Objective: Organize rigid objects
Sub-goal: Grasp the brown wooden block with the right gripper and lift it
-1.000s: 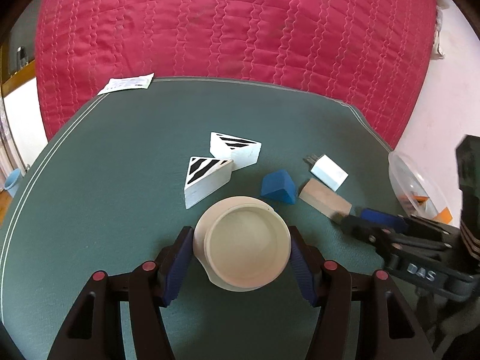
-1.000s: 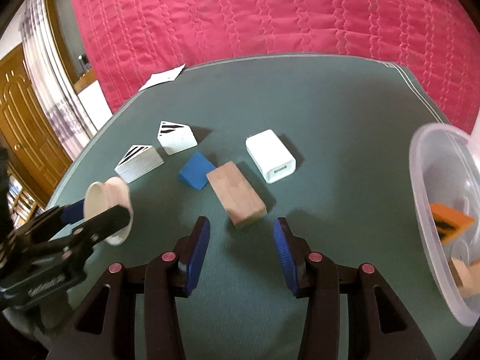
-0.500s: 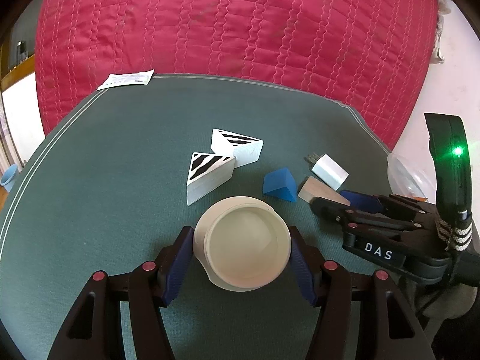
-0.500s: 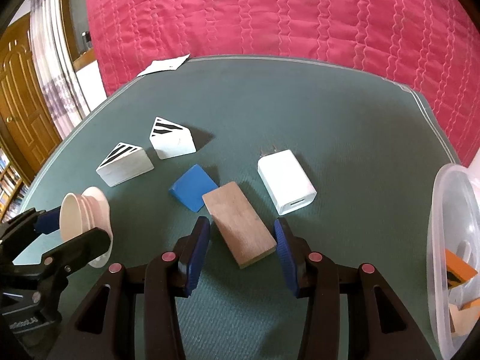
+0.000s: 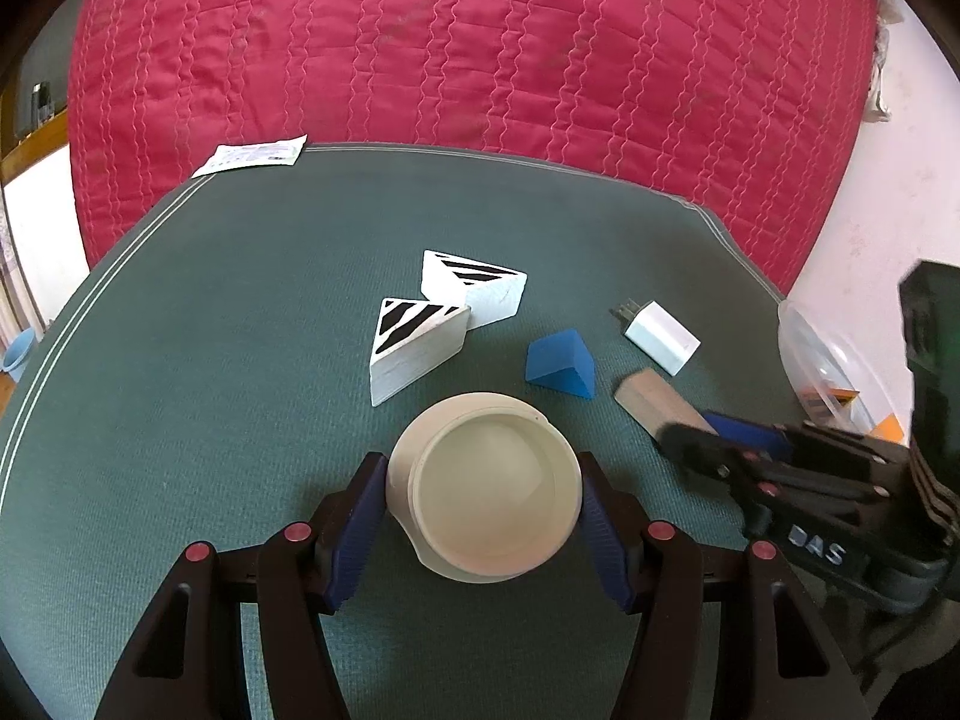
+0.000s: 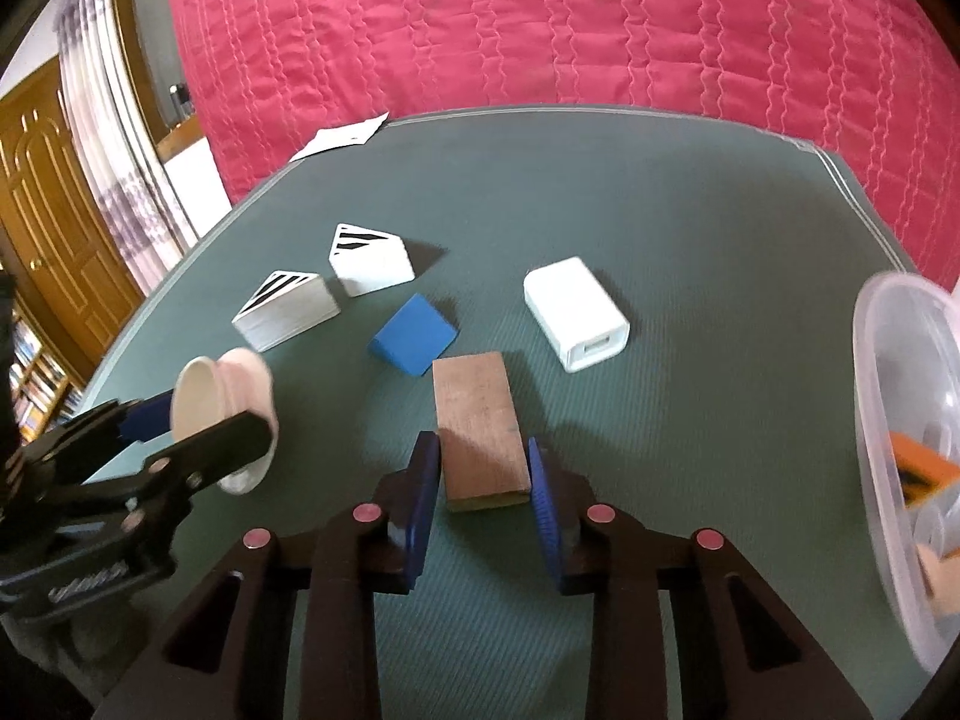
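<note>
1. L gripper [image 5: 483, 531]: jaws part-spread, pinching cream cup [image 5: 489, 489] by its sides; cup held over green mat [image 5: 210, 360], mouth toward camera.
2. Striped wedges [image 5: 420, 342] & [image 5: 474, 291]: touching at a corner, mid-mat, beyond cup.
3. Blue wedge [image 6: 414, 333]: just L of wood block's far end, nearly touching.
4. Wood block [image 6: 480, 429]: flat on mat, long axis running away from R gripper, roughly in line w/ fingers; near end between the blue pads.
5. R gripper [image 6: 483, 474]: jaws just closed in, pads now against block's long sides at near end — pinching block across its short width. Nearer hand for this piece; L is occupied.
6. White charger [image 6: 576, 312]: beyond & R of block, apart from it.
7. Clear tub [image 6: 888, 420]: far R edge, orange piece & others inside; likely drop spot. Est. next: lift block, swing R to tub; end-grip means far end may sag or tip.
</note>
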`<action>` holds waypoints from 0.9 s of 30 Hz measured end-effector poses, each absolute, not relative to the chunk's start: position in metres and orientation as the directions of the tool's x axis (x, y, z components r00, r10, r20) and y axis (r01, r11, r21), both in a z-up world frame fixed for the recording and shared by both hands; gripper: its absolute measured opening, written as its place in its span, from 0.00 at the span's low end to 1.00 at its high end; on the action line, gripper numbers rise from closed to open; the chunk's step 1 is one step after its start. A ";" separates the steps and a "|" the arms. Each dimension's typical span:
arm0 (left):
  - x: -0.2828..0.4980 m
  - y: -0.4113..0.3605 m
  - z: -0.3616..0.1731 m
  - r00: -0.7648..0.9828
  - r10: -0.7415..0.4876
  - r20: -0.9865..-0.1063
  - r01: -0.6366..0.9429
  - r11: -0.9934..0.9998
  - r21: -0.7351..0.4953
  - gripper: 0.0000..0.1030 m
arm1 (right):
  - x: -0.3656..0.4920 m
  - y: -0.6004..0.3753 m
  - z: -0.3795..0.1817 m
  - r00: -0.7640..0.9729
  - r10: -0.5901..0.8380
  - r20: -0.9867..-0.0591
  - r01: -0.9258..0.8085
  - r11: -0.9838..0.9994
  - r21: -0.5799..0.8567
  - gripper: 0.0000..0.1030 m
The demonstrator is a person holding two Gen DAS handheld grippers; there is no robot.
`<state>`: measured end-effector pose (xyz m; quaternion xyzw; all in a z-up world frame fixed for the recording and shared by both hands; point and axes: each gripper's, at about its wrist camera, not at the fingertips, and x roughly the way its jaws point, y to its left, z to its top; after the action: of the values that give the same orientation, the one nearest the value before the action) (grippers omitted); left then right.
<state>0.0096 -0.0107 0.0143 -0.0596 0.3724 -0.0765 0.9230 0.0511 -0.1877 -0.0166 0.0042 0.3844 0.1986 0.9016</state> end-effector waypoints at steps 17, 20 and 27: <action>0.005 -0.019 0.016 0.719 -0.152 -0.678 0.094 0.988 -0.121 0.62 | 0.014 -0.210 -0.014 0.646 0.380 -0.662 -0.318 0.922 0.220 0.29; 0.005 -0.019 0.017 0.719 -0.149 -0.679 0.092 0.989 -0.119 0.62 | 0.011 -0.215 -0.010 0.654 0.388 -0.649 -0.313 0.920 0.234 0.29; 0.005 -0.022 0.017 0.718 -0.148 -0.680 0.097 0.989 -0.114 0.62 | 0.009 -0.210 -0.018 0.621 0.396 -0.677 -0.344 0.913 0.218 0.34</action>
<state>0.0045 -0.0218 0.0166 -0.0351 0.3694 -0.0661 0.9262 0.0086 -0.2098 -0.0185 0.0336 0.3837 0.2057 0.8996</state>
